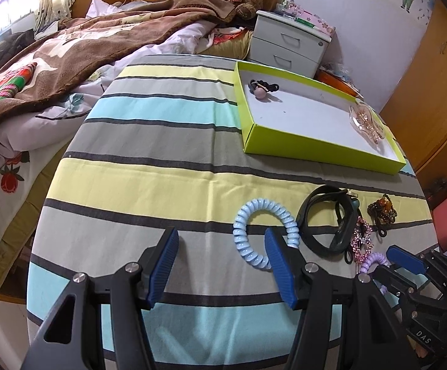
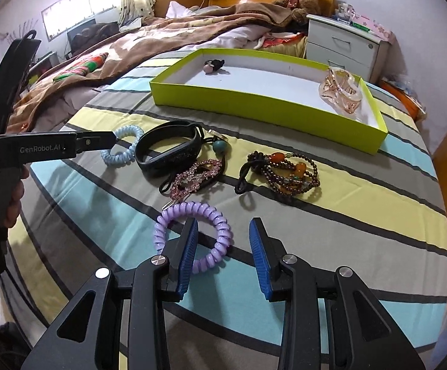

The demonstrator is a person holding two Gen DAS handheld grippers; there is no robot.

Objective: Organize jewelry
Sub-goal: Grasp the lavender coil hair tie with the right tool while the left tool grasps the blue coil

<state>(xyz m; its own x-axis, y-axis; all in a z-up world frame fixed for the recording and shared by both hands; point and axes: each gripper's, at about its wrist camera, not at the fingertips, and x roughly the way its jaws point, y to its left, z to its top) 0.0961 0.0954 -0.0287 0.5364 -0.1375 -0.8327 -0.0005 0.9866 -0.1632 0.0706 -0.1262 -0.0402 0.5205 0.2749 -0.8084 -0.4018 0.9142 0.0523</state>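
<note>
A lime-green tray on the striped table holds a black hair tie with a pink ball and a clear pink hair claw. In front of it lie a blue coil band, a black wristband, a pink rhinestone clip, a brown bead bracelet and a purple coil band. My left gripper is open, its right finger by the blue coil. My right gripper is open, its left finger inside the purple coil's ring.
The round table has a striped cloth. A bed with a brown blanket lies to the left, a white nightstand behind the tray, a wooden wardrobe at right. The left gripper's body shows in the right wrist view.
</note>
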